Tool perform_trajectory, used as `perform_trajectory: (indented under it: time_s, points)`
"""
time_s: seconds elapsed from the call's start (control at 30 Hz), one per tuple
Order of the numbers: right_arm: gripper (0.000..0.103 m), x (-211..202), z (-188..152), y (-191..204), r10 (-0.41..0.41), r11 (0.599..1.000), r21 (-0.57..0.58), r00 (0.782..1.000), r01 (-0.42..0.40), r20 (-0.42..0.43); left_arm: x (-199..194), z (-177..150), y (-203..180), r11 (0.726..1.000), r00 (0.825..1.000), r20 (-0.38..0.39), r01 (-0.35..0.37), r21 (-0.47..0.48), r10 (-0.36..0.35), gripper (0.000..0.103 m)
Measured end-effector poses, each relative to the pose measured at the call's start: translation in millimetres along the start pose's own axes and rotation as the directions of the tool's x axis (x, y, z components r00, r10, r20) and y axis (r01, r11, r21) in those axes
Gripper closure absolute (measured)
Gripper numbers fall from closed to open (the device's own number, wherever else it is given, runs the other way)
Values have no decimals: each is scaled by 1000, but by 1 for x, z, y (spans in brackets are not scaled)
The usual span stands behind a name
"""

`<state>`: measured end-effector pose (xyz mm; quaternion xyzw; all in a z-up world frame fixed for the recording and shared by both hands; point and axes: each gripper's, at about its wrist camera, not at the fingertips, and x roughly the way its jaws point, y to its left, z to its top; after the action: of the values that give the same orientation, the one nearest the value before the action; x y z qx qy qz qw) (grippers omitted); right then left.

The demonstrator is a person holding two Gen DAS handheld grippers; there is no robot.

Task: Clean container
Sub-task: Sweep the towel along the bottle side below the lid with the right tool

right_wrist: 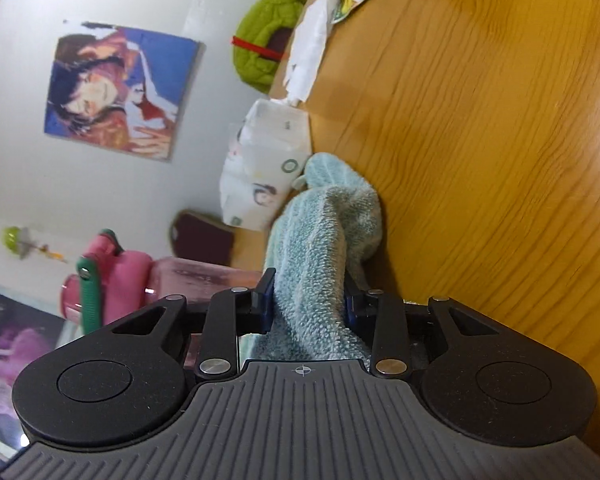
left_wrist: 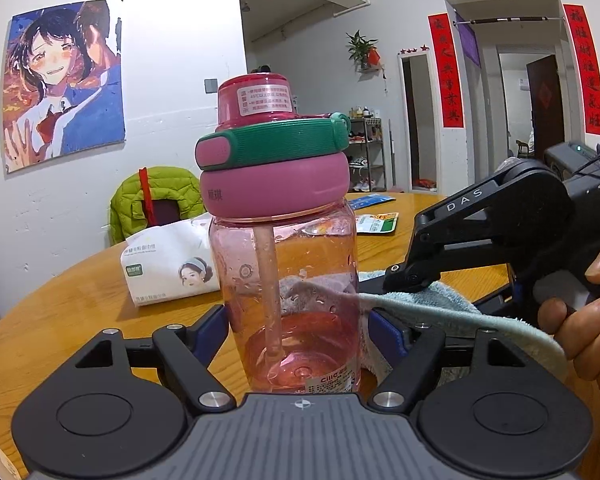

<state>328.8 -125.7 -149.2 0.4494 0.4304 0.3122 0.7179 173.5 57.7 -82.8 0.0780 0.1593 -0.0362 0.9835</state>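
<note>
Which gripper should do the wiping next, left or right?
Right. The right gripper already clamps the light blue towel beside the pink water bottle; the left gripper is clamped on the bottle, steadying it.

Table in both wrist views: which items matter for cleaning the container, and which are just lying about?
In the job:
- pink water bottle, clamped in the left gripper
- light blue towel, clamped in the right gripper

Lying about:
- tissue pack
- snack packets
- green jacket on a chair
</note>
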Motion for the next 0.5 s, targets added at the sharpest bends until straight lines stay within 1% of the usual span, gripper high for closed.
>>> perform_trajectory:
  time_s: [0.03,0.07,0.1,0.13,0.17,0.2,0.23,0.27,0.3,0.37,0.4,0.43,0.47,0.5]
  points:
    - [67,-2,0,4,-2,1000,-30,1000,2,11,0,0,0,1000,1000,0,-1,1,1,29]
    - [68,-6,-2,9,17,998,-61,999,-14,38,0,0,0,1000,1000,0,-1,1,1,29]
    - [69,-10,-3,13,53,995,-88,996,-47,66,0,0,0,1000,1000,0,0,0,0,29]
    - [69,-17,-3,17,131,987,-106,987,-121,93,0,0,0,1000,1000,0,1,-1,-1,29]
    - [71,-24,-3,19,213,973,-118,971,-199,112,0,0,0,1000,1000,0,-1,0,1,29]
    - [72,-29,-3,21,267,959,-127,956,-252,120,0,0,0,1000,1000,0,-2,2,2,29]
    - [72,-33,-3,22,307,948,-130,944,-291,123,0,0,0,1000,1000,0,-3,2,3,29]
    - [72,-33,-3,22,319,944,-124,941,-305,115,0,0,0,1000,1000,0,-3,2,3,29]
    - [72,-31,-4,21,316,946,-113,943,-304,105,0,0,0,1000,1000,0,-3,1,3,29]
    - [72,-21,-3,16,244,968,-74,967,-238,81,0,-1,0,1000,1000,0,-2,0,2,29]
    - [73,-18,-3,12,194,980,-60,978,-189,76,0,-1,0,1000,1000,0,-2,2,2,29]
    - [73,-12,-1,9,118,992,-54,992,-115,53,0,-1,-1,1000,1000,0,-5,5,5,29]
    - [73,-6,-1,6,46,998,-54,998,-44,32,1,-1,-1,1000,1000,-1,-6,7,6,29]
    - [73,-2,-2,4,-1,998,-56,1000,2,21,0,0,-1,1000,1000,-1,-5,7,5,29]
